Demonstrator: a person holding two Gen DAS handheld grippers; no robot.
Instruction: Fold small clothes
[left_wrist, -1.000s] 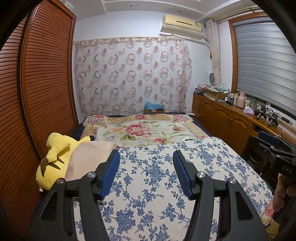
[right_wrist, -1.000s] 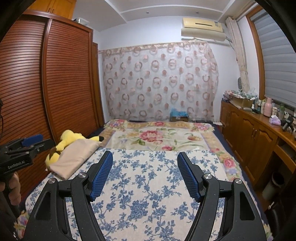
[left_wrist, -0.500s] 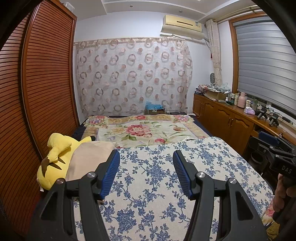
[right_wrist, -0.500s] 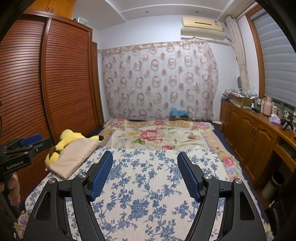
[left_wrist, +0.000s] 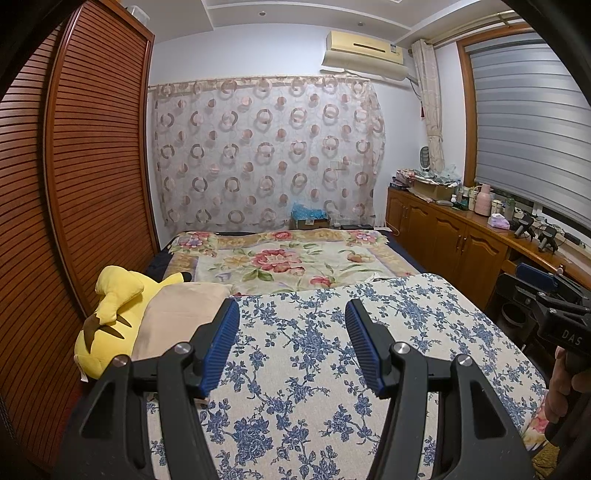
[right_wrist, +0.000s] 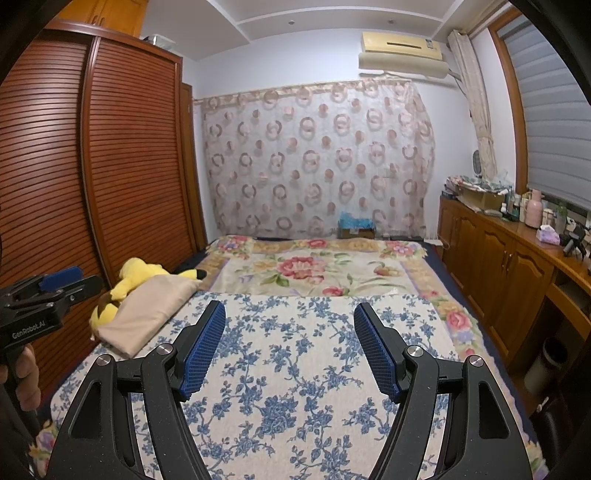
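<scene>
Showing both claws parted and empty: the left claw (left_wrist: 291, 343) and right claw (right_wrist: 290, 347) hover over a flat blue-flowered cloth (right_wrist: 295, 369) spread on the bed (right_wrist: 458, 321), ribbed blue pads (left_wrist: 221, 343) apart. No small garment is plainly visible; the only candidate is a smooth beige folded cloth (right_wrist: 147, 317) at the left edge, lying on a yellow plush toy (right_wrist: 136, 273). Judged risks: reaching left could drag the soft toy along, or a pad could snag the loose sheet instead. Farther off lie a floral blanket (right_wrist: 314, 269), a sheer ring-patterned curtain (right_wrist: 317, 158) and a slatted wooden wardrobe (right_wrist: 110, 166).
</scene>
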